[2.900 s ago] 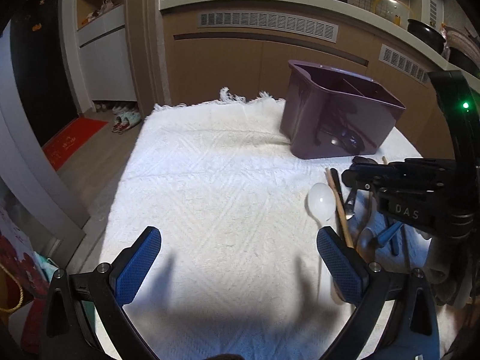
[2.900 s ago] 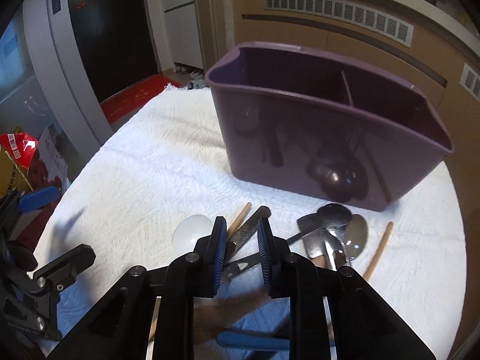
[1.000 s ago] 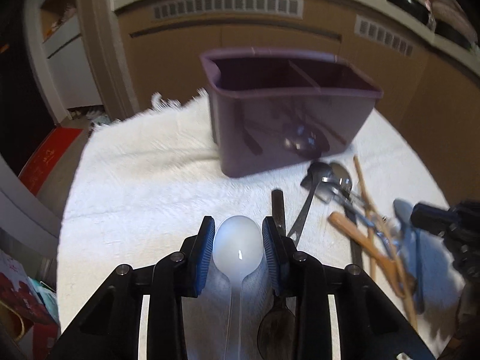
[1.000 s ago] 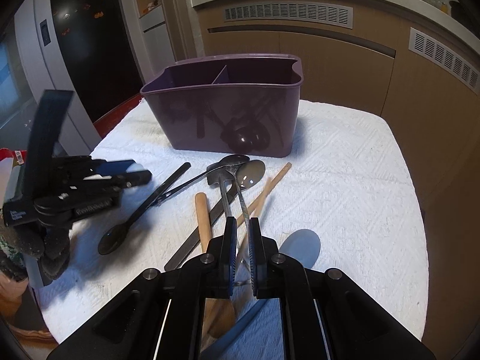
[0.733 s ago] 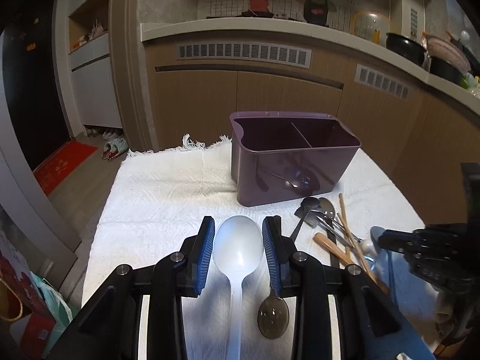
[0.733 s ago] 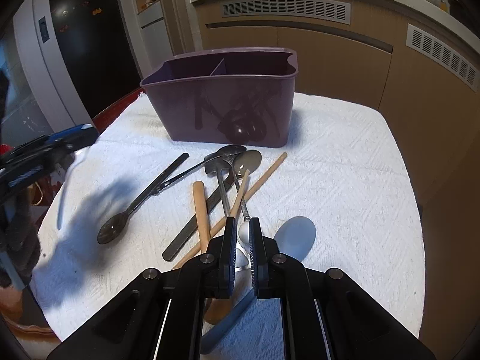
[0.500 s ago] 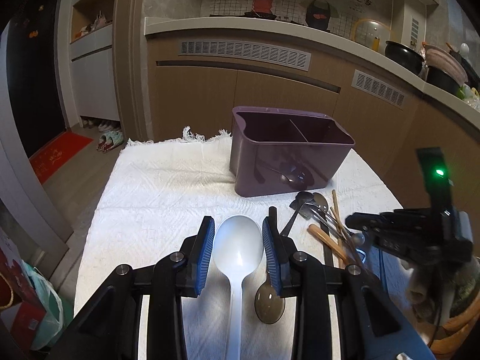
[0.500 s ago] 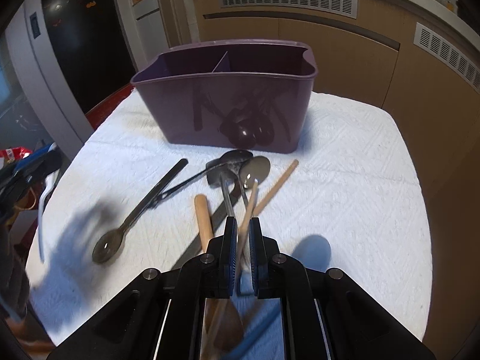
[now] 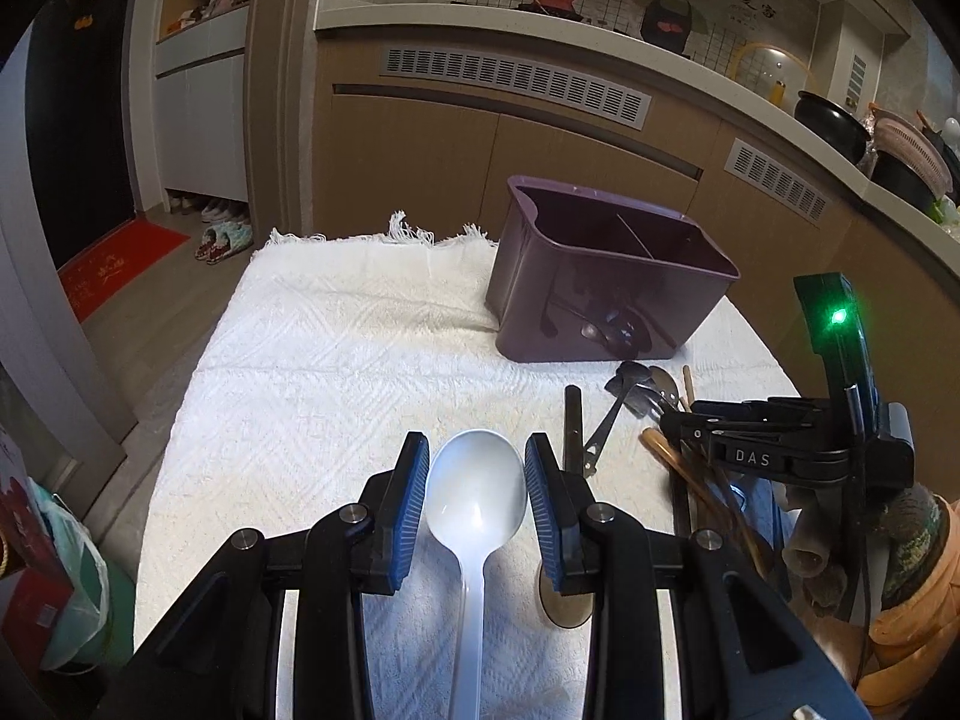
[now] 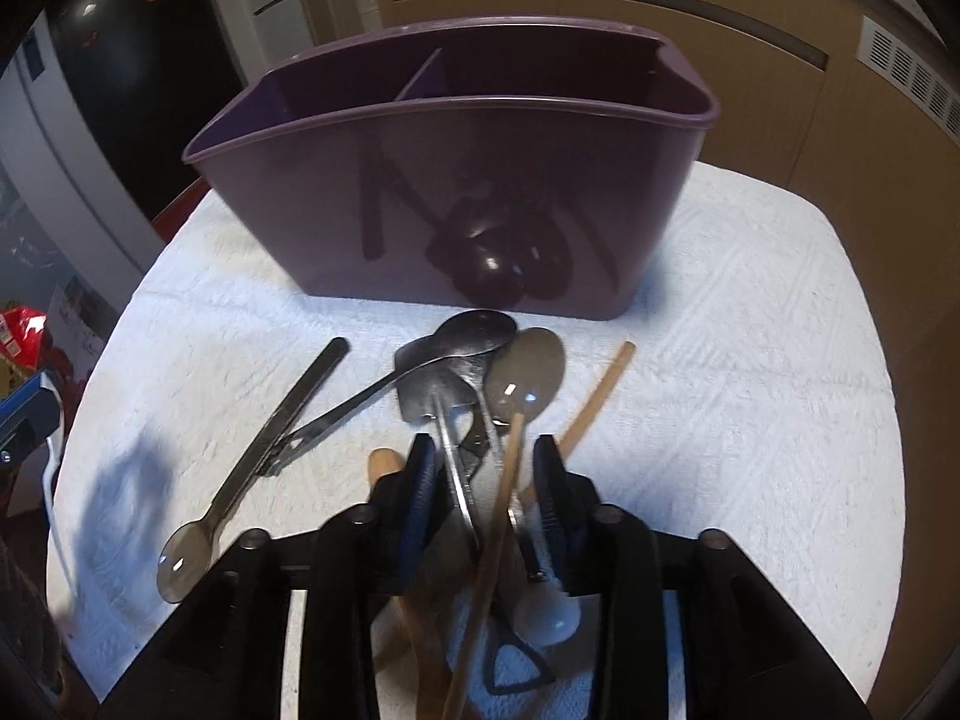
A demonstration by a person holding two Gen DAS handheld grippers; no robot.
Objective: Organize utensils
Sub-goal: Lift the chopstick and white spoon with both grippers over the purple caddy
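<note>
The left hand-held gripper is clamped on the bowl of a white plastic ladle-shaped spoon, whose handle runs back toward six o'clock, above the white textured cloth covering the worktop. The glossy purple plastic two-compartment utensil caddy stands at one o'clock on that cloth. The right hand-held gripper has its blue pads apart, straddling a loose heap of utensils: a metal spatula, a grey spoon and a wooden chopstick. A dark long-handled spoon lies at ten o'clock of that gripper, apart from the heap.
</note>
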